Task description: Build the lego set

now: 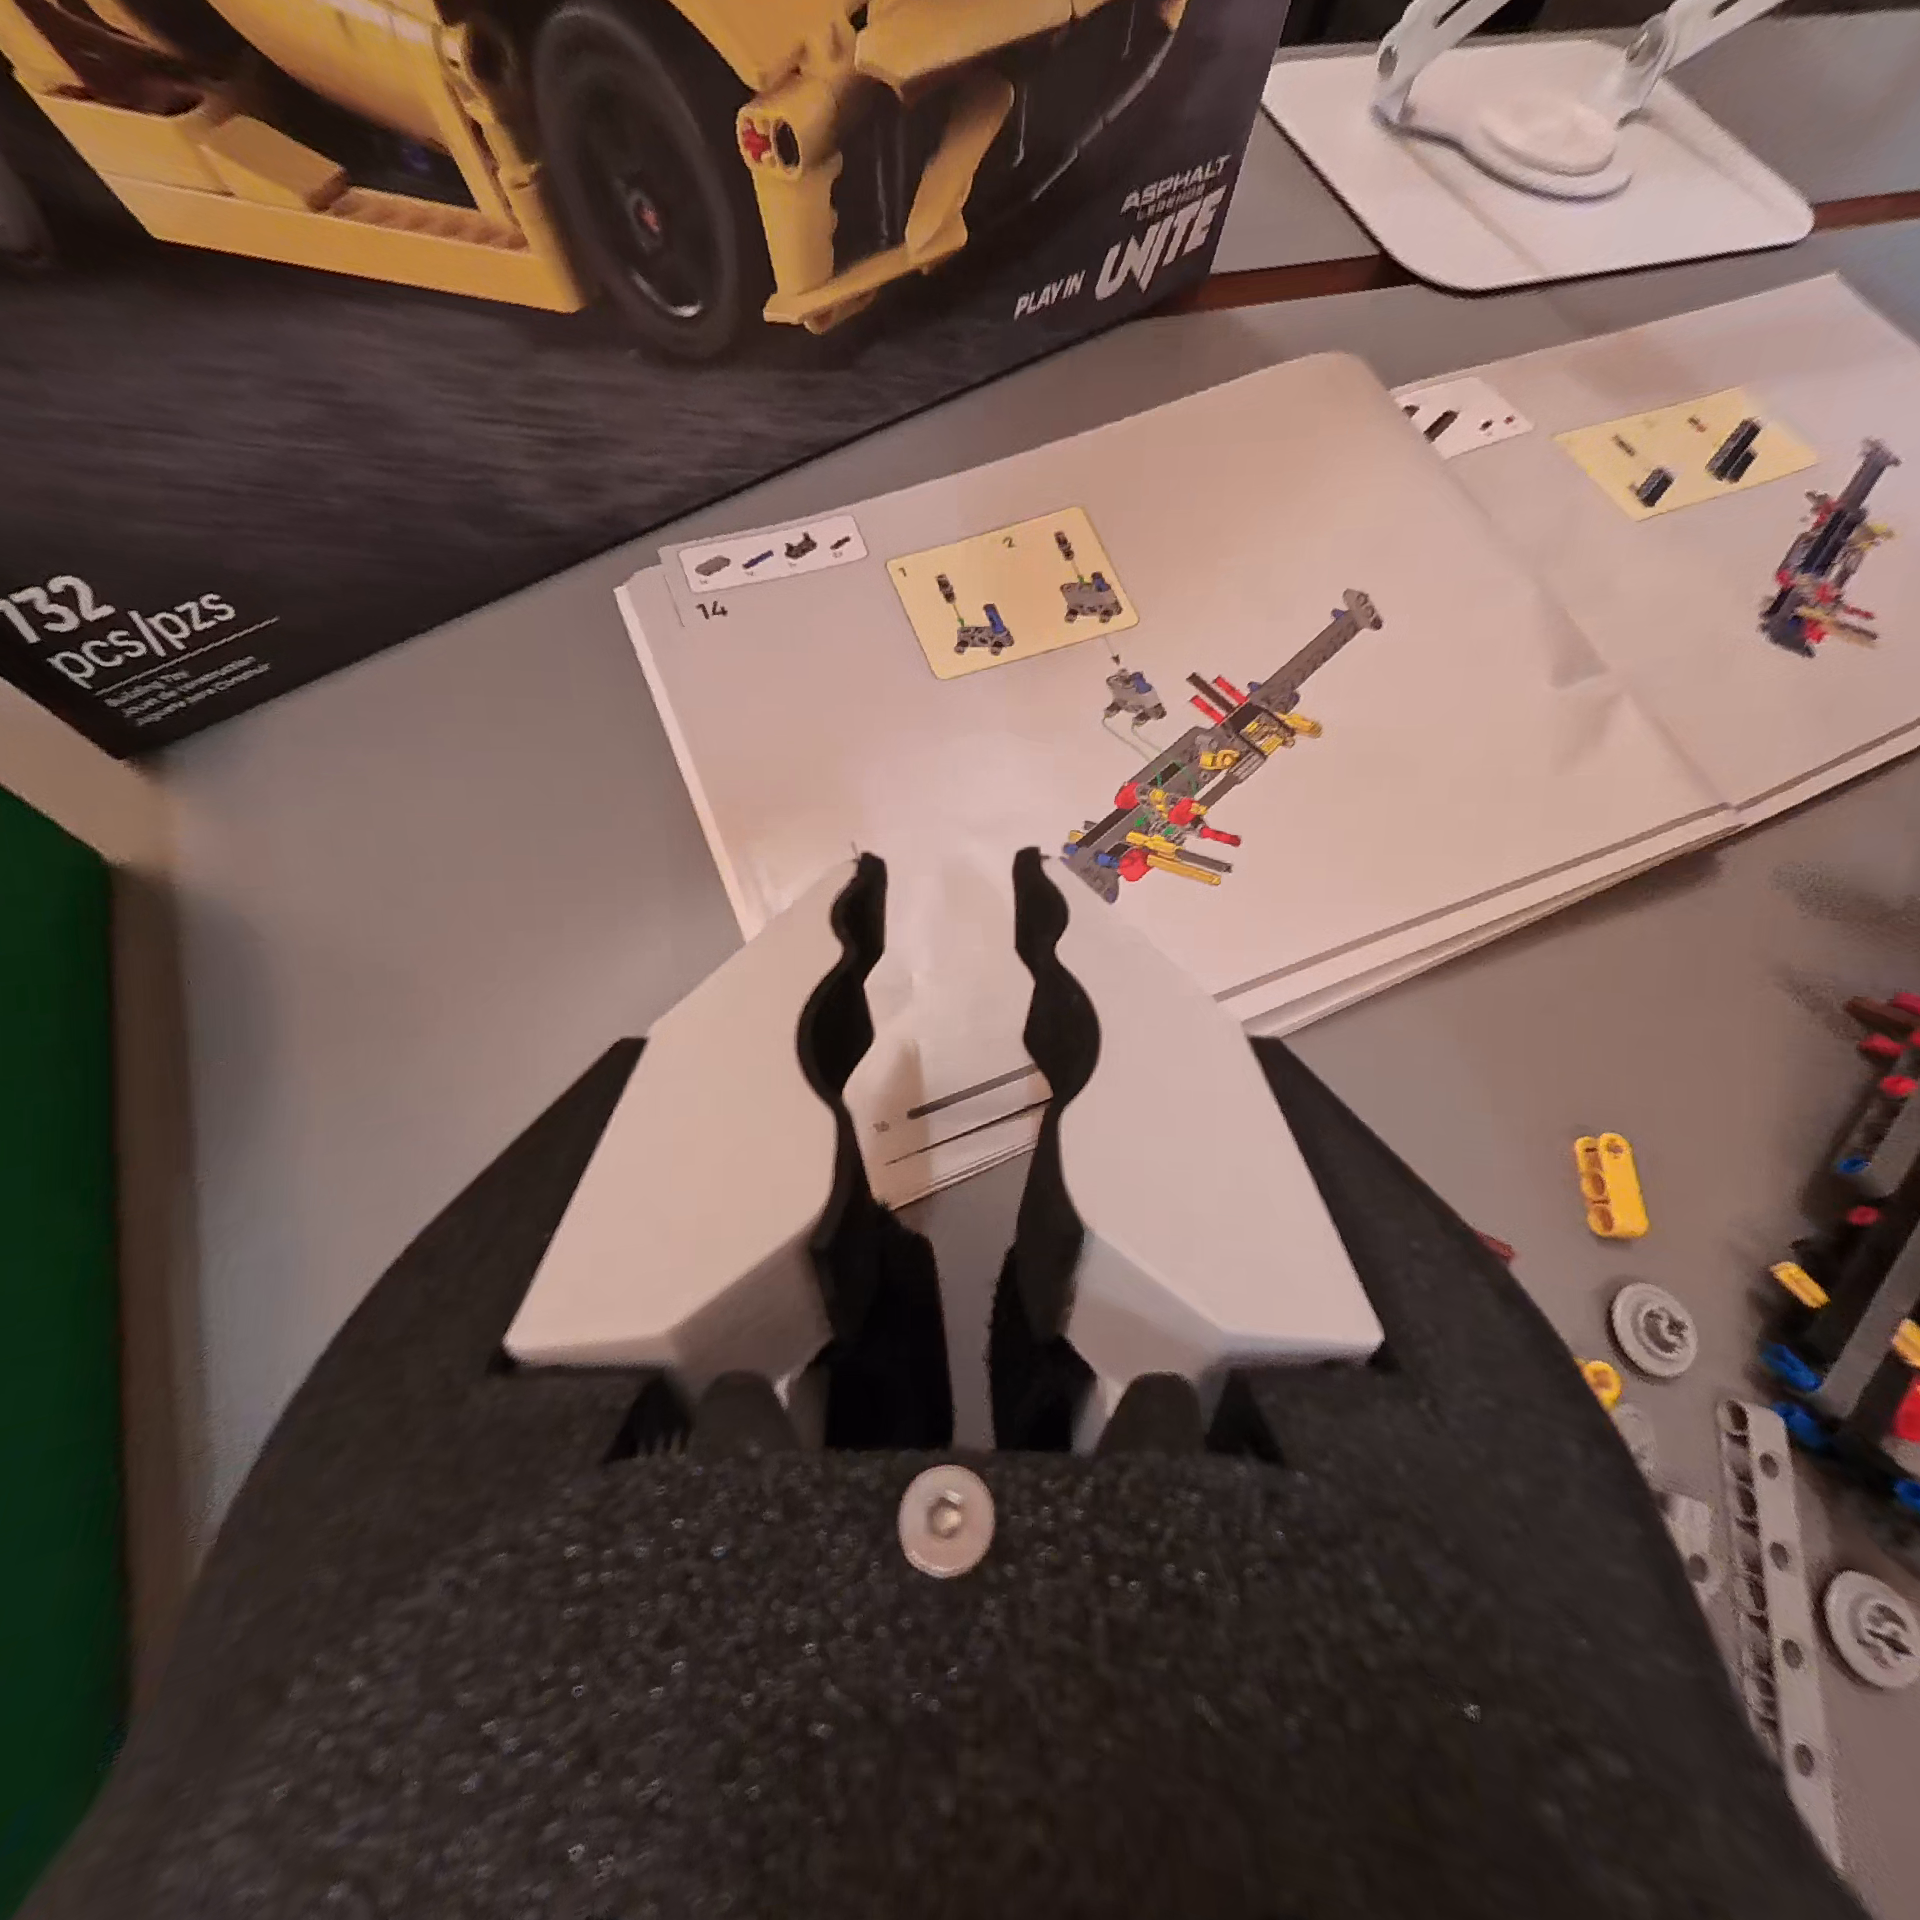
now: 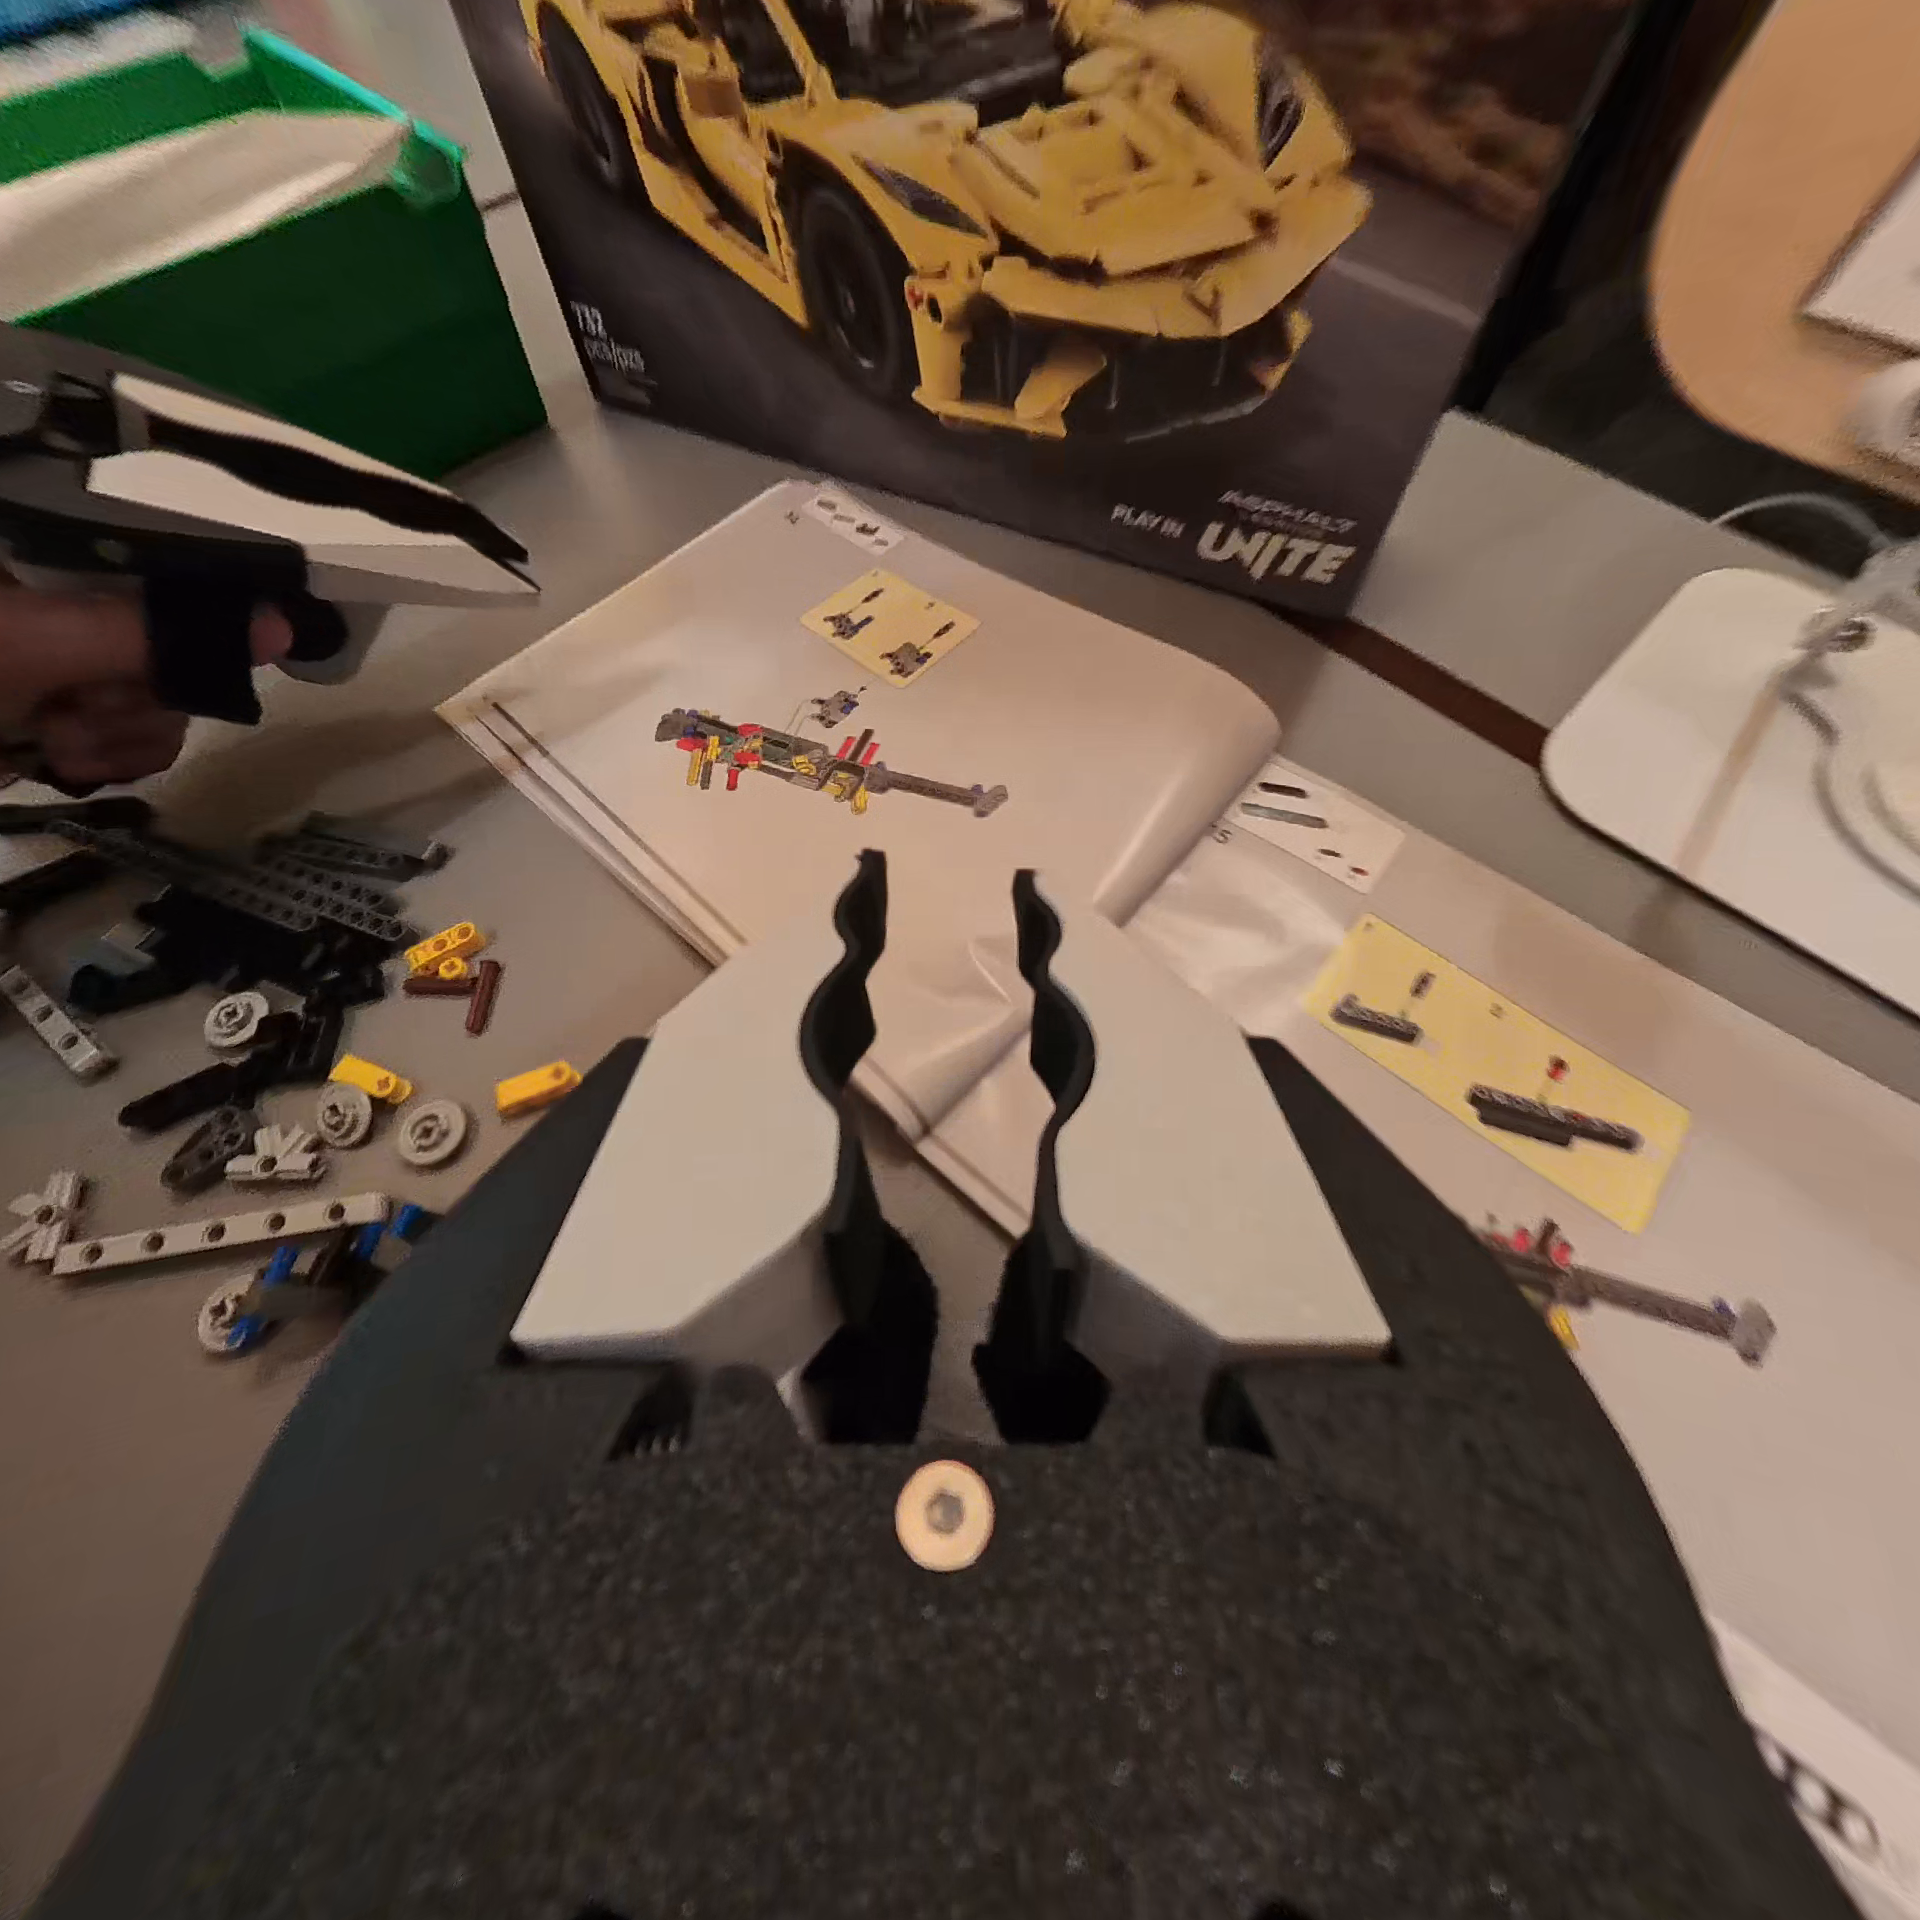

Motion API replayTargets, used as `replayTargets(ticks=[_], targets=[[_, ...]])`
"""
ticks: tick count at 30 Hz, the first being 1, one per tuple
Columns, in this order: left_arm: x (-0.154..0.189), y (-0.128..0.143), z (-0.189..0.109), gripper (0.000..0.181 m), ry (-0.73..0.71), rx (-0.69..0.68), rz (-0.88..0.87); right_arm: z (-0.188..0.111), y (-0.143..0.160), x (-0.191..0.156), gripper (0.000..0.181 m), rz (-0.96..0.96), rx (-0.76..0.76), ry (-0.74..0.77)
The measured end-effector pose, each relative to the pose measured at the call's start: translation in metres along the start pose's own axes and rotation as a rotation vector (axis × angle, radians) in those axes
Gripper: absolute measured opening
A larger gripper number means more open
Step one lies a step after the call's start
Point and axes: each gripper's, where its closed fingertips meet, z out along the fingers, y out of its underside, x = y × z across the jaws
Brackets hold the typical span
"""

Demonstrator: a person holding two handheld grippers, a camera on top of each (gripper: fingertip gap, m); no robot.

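Note:
My left gripper (image 1: 948, 862) is open and empty, and hovers over the near left corner of the open instruction booklet (image 1: 1195, 644). My right gripper (image 2: 948, 875) is open and empty above the booklet's (image 2: 935, 675) middle fold. Loose lego parts (image 2: 260, 1039) lie on the grey table left of the right gripper: black and grey beams, grey discs, small yellow pieces (image 2: 535, 1086) and a long grey beam (image 2: 218, 1231). In the left wrist view the parts lie at the right: a yellow piece (image 1: 1610, 1184), a grey disc (image 1: 1652, 1330) and a partly built black assembly (image 1: 1860, 1247). The left gripper (image 2: 525, 571), held by a hand, shows at the left of the right wrist view.
The dark lego box (image 1: 520, 312) with a yellow car picture stands behind the booklet; it also shows in the right wrist view (image 2: 987, 260). A green bin (image 2: 291, 291) stands at the back left. A white stand base (image 2: 1714, 748) sits at the right. A round wooden table (image 2: 1766, 208) is beyond. There is about 20 centimetres between the tips of the two grippers. Left tips and right tips are each some 15 centimetres from the yellow piece (image 1: 1610, 1184). Look for it in the right wrist view (image 2: 531, 1073) too. The grey disc (image 1: 1652, 1330) is about equally far from each gripper, around 15 centimetres. Seen from the right wrist view (image 2: 431, 1123) as well. Both grippers' tips are roughly 20 centimetres from the long grey beam (image 2: 218, 1231). Look for it in the left wrist view (image 1: 1798, 1655) too.

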Motion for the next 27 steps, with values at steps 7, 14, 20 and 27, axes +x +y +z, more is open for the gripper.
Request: replayTargets(ticks=[7, 14, 20, 27], targets=[[0.003, -0.008, -0.006, 0.014, 0.015, 0.052, -0.04, 0.056, -0.009, -0.024, 0.028, 0.055, -0.065, -0.06], [0.018, -0.013, -0.008, 0.021, 0.083, 0.097, -0.03, 0.077, -0.022, -0.047, 0.027, -0.051, -0.109, -0.06], [0.053, -0.02, -0.017, 0.024, 0.188, 0.127, 0.088, -0.004, 0.009, -0.008, 0.023, -0.104, -0.163, 0.068], [0.108, -0.018, -0.025, 0.03, 0.396, 0.145, 0.153, -0.115, 0.14, -0.058, 0.03, 0.036, -0.359, -0.102]])
